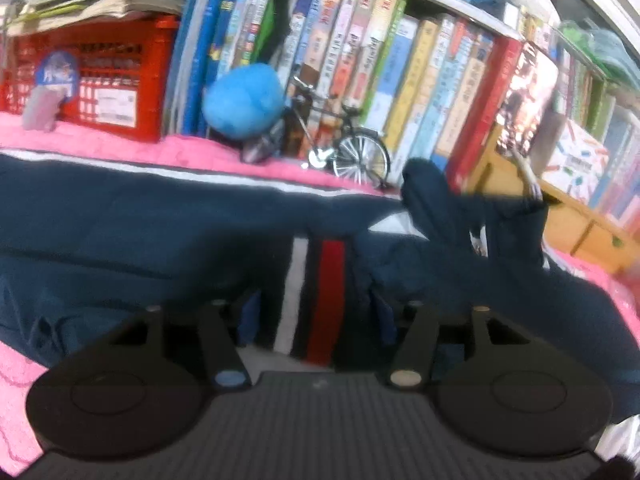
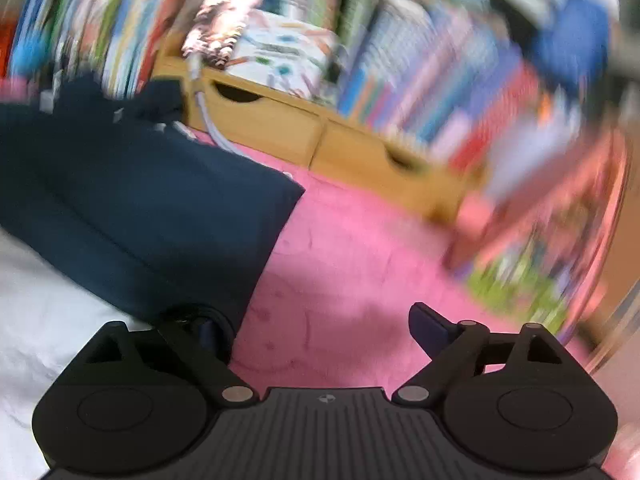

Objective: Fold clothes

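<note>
A navy garment [image 1: 140, 240] with a thin white edge stripe lies spread on a pink blanket [image 1: 200, 152]. In the left wrist view, its white, navy and red striped band [image 1: 320, 280] runs up between the fingers of my left gripper [image 1: 316, 314]. The jaws stand partly apart around the band and no firm pinch shows. A bunched navy part [image 1: 432, 200] rises at the right. In the blurred right wrist view, my right gripper [image 2: 320, 332] hangs wide open over bare pink blanket [image 2: 360, 260]. Its left finger [image 2: 208, 332] is at the corner of the navy garment [image 2: 140, 200].
Packed bookshelves stand behind the bed. A red crate [image 1: 100, 80], a blue plush ball [image 1: 244, 100] and a model bicycle [image 1: 348, 148] sit at the blanket's far edge. A wooden drawer unit [image 2: 320, 140] stands at the right, and white cloth [image 2: 40, 300] lies at the left.
</note>
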A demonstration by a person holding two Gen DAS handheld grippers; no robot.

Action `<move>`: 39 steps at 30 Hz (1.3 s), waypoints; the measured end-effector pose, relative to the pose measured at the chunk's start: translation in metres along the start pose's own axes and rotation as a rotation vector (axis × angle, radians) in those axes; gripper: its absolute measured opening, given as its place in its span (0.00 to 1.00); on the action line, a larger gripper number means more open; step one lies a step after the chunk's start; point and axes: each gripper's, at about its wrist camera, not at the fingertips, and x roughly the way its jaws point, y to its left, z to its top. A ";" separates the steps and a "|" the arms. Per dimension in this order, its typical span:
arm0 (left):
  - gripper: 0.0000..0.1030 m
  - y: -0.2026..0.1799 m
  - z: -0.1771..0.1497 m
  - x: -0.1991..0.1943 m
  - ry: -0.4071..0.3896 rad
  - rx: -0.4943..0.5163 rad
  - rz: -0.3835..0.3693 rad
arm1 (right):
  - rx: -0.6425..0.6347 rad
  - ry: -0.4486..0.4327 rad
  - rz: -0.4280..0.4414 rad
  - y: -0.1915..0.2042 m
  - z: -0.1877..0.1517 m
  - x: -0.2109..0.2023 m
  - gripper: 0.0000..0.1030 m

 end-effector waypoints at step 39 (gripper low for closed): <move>0.77 -0.015 -0.006 0.007 0.028 0.089 -0.008 | 0.137 -0.053 0.375 0.119 0.084 -0.023 0.73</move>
